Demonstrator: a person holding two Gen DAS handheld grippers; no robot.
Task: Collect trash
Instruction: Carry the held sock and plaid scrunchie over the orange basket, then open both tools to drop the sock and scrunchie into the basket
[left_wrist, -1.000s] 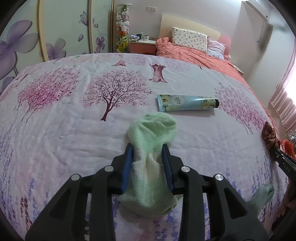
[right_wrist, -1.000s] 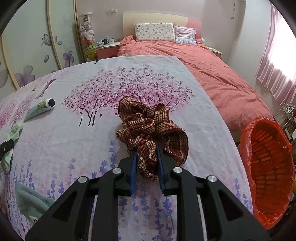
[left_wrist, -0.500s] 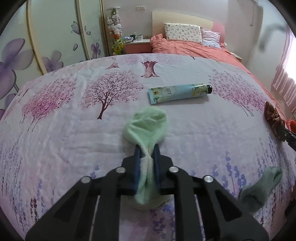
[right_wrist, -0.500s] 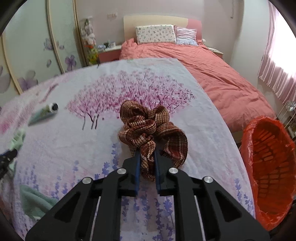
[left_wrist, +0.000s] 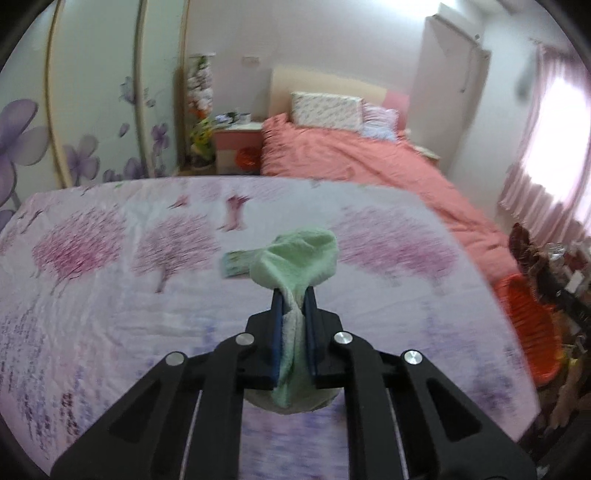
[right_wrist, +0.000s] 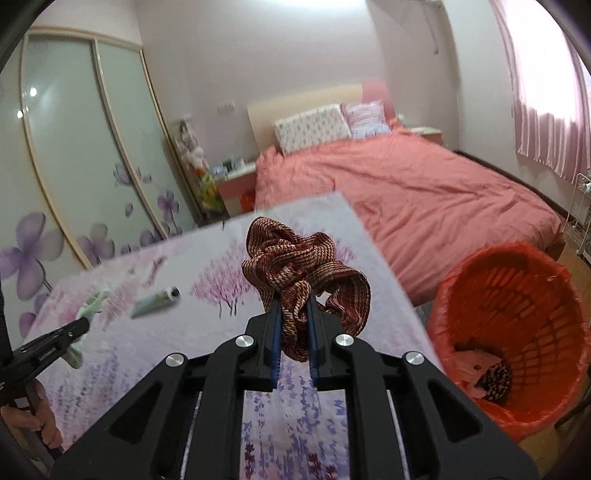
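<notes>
My left gripper is shut on a light green sock and holds it lifted above the floral bedspread. My right gripper is shut on a brown woven scrunchie, held in the air above the bedspread's right edge. An orange trash basket with an orange liner stands on the floor to the right and holds some trash; it also shows in the left wrist view. A cream tube lies on the bedspread, partly hidden behind the sock in the left wrist view.
The left gripper with the green sock shows at the left of the right wrist view. A bed with a salmon cover lies beyond. A wardrobe with purple flowers stands at the left. A pink nightstand stands by the headboard.
Both grippers have risen off the bedspread, carrying the sock and the scrunchie. The views have tilted up and the right gripper has come nearer the orange basket.
</notes>
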